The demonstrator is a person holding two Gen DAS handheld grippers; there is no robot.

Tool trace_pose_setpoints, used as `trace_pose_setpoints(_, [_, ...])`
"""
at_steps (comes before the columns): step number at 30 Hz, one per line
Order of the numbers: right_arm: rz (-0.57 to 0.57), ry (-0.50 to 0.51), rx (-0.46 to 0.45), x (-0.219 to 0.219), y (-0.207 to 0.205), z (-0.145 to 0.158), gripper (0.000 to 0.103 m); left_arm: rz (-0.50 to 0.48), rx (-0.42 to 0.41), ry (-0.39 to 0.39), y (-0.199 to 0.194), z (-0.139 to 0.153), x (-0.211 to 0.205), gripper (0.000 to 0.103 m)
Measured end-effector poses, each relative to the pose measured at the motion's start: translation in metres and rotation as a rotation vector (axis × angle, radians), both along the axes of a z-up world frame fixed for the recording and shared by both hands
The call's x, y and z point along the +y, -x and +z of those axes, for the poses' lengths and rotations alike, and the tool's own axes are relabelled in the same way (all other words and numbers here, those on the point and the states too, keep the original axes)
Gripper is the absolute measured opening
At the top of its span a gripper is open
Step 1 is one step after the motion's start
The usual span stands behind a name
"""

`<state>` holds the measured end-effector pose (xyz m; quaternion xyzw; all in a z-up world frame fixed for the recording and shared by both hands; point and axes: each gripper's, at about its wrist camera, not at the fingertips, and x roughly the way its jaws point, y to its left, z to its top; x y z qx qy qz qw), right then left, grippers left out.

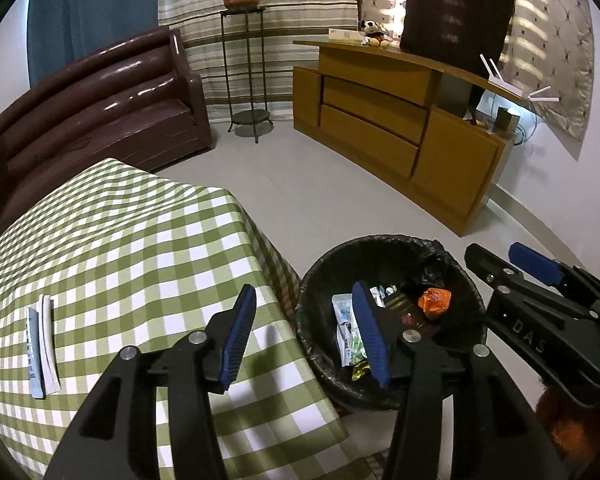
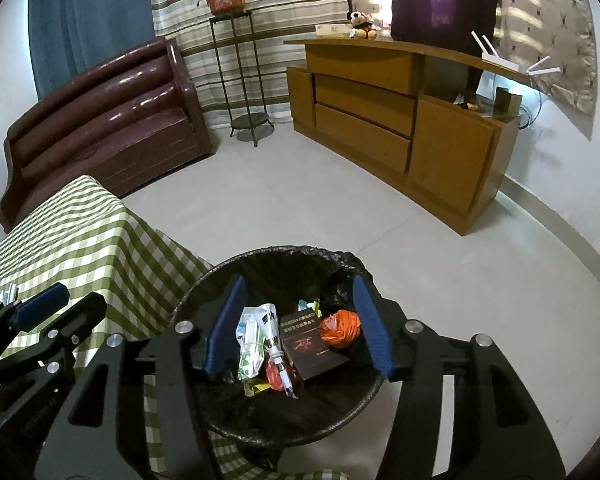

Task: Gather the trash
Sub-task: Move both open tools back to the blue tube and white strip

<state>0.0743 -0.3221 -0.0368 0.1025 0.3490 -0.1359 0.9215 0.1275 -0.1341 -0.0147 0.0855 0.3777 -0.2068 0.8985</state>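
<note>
Trash bin point(image 2: 260, 420) sits on floor beside checked table point(image 1: 120, 240); wrappers point(image 2: 256, 344), dark booklet point(image 2: 312, 344), orange wad point(image 2: 342, 330) inside, bottom hidden. Your right gripper point(image 2: 298, 328) hangs over bin, fingers spread, empty. Left gripper point(image 1: 306, 340) straddles bin rim, also spread. White packet point(image 1: 40, 352) lies on table.

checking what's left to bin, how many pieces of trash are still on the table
1 that shows: a flat white wrapper lying on the checked tablecloth, left of the left gripper. It may be two overlapping pieces. The trash bin already holds the rest.
</note>
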Motion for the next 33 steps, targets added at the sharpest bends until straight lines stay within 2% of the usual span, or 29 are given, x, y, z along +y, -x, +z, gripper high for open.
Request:
trace_pose_setpoints(7, [0.025,0.012,-0.008,0.017,0.007,0.011,0.055,0.022,-0.013,0.016,0.005,0.009,0.012,0.055])
trace_pose_setpoints(13, [0.084,0.012,-0.001,0.047,0.005,0.014,0.055,0.072,-0.017,0.016,0.009,0.013,0.043,0.059])
trace_pose_setpoints(33, [0.382,0.006,0.014,0.210,-0.022,0.020,0.055,0.433,-0.002,-0.007,0.006,0.012,0.233,0.061])
